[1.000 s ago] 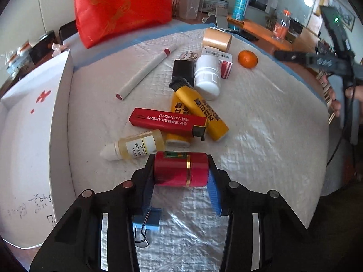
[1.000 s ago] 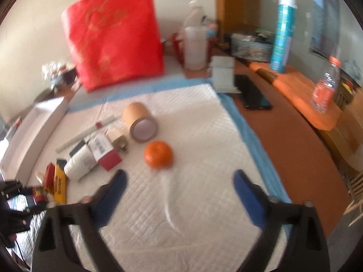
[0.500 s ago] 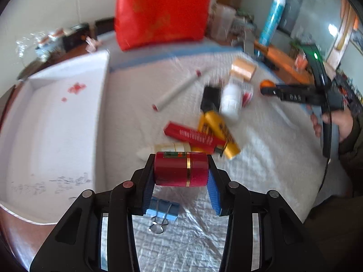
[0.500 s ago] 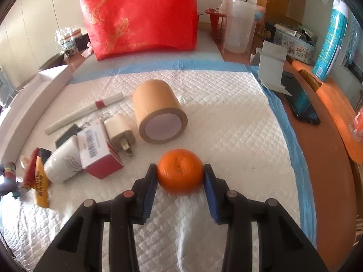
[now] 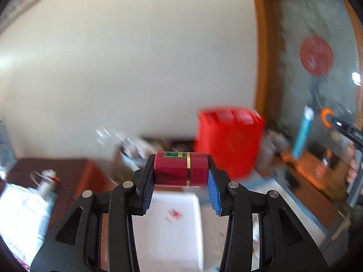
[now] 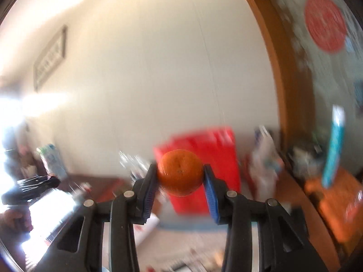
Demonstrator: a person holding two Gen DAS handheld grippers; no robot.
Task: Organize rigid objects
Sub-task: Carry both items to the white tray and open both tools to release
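Grip holds on both sides: the left gripper (image 5: 181,170) clamps a red cylinder (image 5: 181,168) crosswise above a white tray (image 5: 168,233). The right gripper (image 6: 180,174) pinches an orange (image 6: 180,172), its jaws having just been closing, before a blurred, probably red bag (image 6: 217,140).

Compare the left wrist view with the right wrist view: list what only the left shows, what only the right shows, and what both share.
Only the left wrist view: the left tool shut on a red cylinder with gold bands, above a white box with a red mark.

Only the right wrist view: the right tool shut on an orange, and a framed picture on the wall.

Both: the red bag, a tall teal can, the wooden door frame and a round red decoration, all blurred.
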